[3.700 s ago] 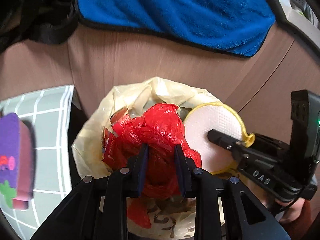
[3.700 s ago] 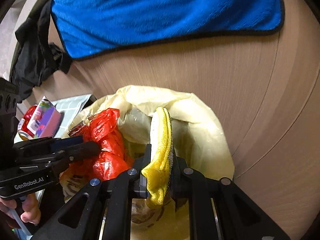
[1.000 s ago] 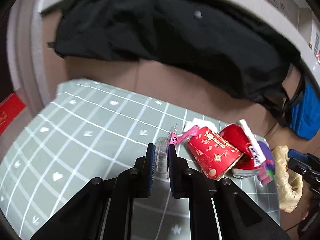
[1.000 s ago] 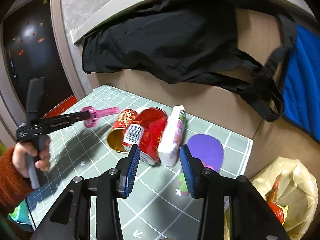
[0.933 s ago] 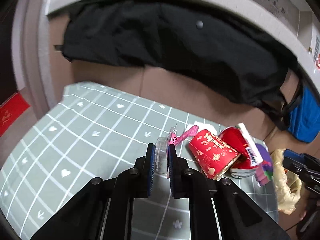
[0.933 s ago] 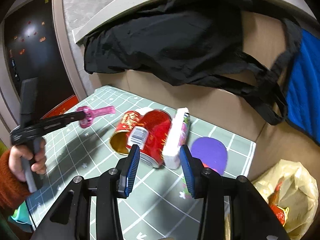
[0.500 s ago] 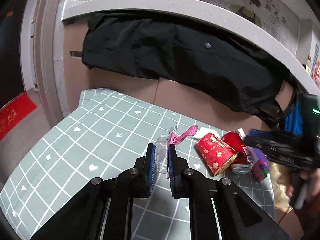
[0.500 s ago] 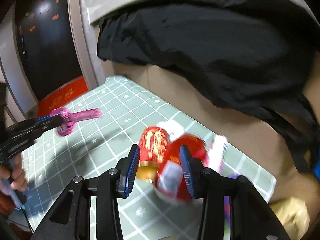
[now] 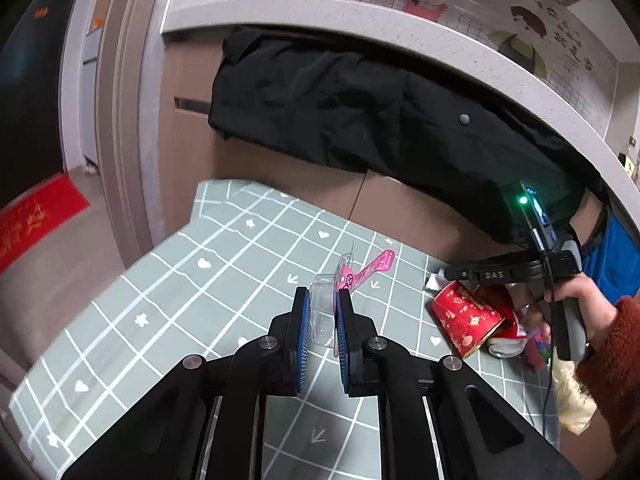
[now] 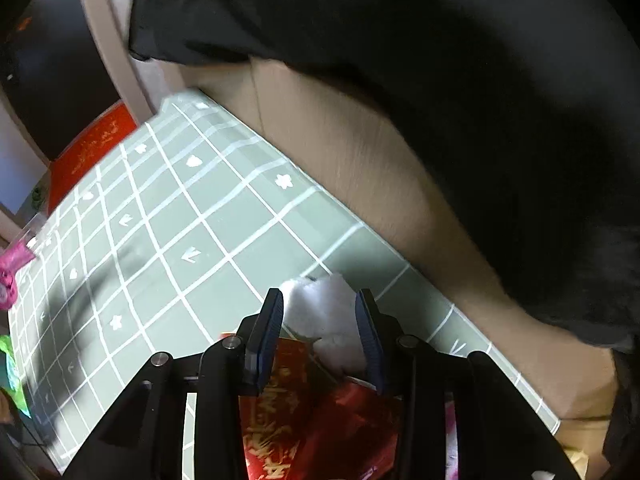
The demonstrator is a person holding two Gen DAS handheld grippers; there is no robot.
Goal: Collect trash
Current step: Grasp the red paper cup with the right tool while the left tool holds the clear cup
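My left gripper [image 9: 322, 300] is shut on a clear plastic blister pack with a pink card [image 9: 352, 274], held above the green checked mat [image 9: 200, 280]. My right gripper [image 10: 320, 304] points steeply down over a crumpled white tissue [image 10: 324, 312]. Its jaws are closing with the tissue between them, and the pads are not visibly pressing on it. A red paper cup [image 9: 466, 320] and a red can [image 9: 508, 340] lie just beside the tissue. In the left wrist view, a hand in a rust sleeve holds the right gripper [image 9: 452, 272] over that pile.
A yellow trash bag [image 9: 572, 400] sits off the mat's right edge. Black cloth [image 9: 360, 112] hangs from a grey counter over brown cabinet fronts behind the mat. A red doormat [image 9: 36, 216] lies on the floor at left. A purple wrapper lies behind the can.
The right gripper swung left and down from over the can and box to the white tissue, and its jaws narrowed. The left gripper drew back and up a little, still holding the blister pack.
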